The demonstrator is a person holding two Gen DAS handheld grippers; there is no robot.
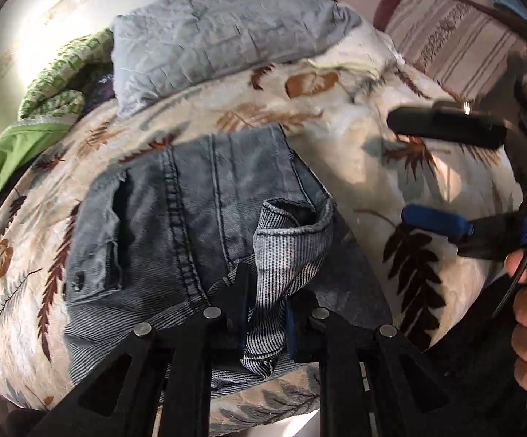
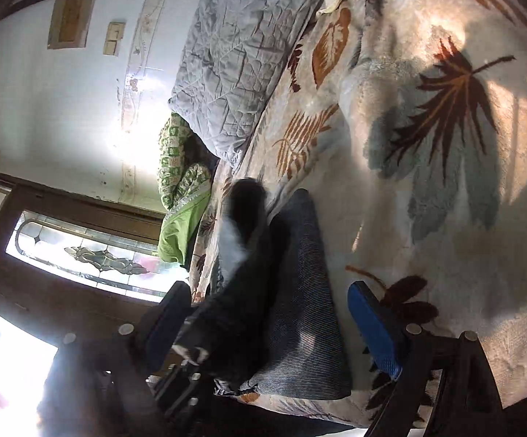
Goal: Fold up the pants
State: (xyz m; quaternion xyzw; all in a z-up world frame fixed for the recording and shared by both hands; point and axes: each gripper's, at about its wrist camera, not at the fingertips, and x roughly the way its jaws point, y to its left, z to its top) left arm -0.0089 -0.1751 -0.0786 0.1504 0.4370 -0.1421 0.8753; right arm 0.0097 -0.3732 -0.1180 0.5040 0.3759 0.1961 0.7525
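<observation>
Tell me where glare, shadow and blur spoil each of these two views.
Left wrist view: fisheye bends the bed's edges; the jeans are sharp, sun patches fall on the blanket beside the right claw. Right wrist view: the window blows out white at lower left, the dark fabric in front is motion-blurred, and hard shadows cross the blanket.

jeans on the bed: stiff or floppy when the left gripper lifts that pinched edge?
Likely floppy: the jeans already buckle into soft folds at the left gripper. Probably heavyish for cloth, given thick seamed denim. They may drag on the fuzzy leaf-print blanket instead of sliding.
</observation>
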